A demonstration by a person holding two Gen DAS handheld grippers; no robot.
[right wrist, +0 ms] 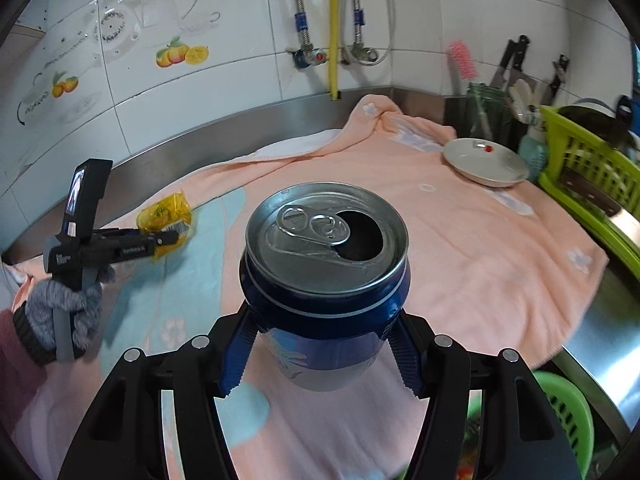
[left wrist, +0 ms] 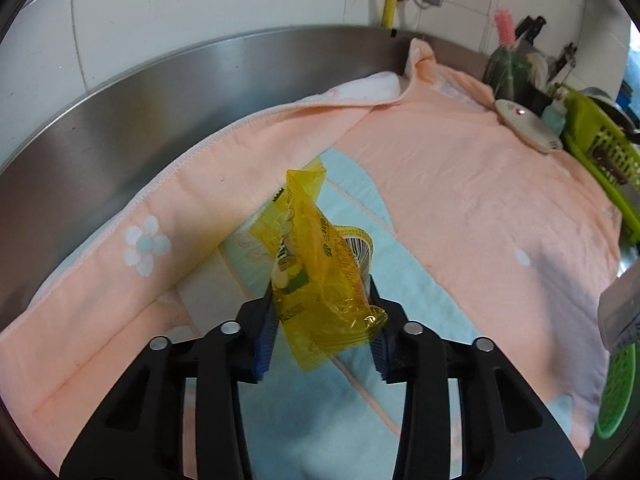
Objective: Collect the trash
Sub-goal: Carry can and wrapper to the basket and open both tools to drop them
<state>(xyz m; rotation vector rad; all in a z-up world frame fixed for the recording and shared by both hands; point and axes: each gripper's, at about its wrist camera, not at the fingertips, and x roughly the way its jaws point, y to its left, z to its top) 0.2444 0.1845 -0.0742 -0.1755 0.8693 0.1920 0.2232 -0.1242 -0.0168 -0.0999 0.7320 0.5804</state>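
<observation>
Left wrist view, centre: left gripper (left wrist: 322, 320) pinches the yellow wrapper (left wrist: 316, 268); right gripper (right wrist: 320, 344) grasps the can (right wrist: 326, 276). Better carry both steadily, can upright.

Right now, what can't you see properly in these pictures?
- Shiny yellow plastic wrapper: its print is too crumpled to read in the left wrist view.
- Green round plastic basket: mostly hidden behind the right hand-held gripper, so its contents are unclear.
- Opened blue metal can: dark inside; can't tell if it's empty.
- White shallow plate: the small red thing on it is too tiny to tell.
</observation>
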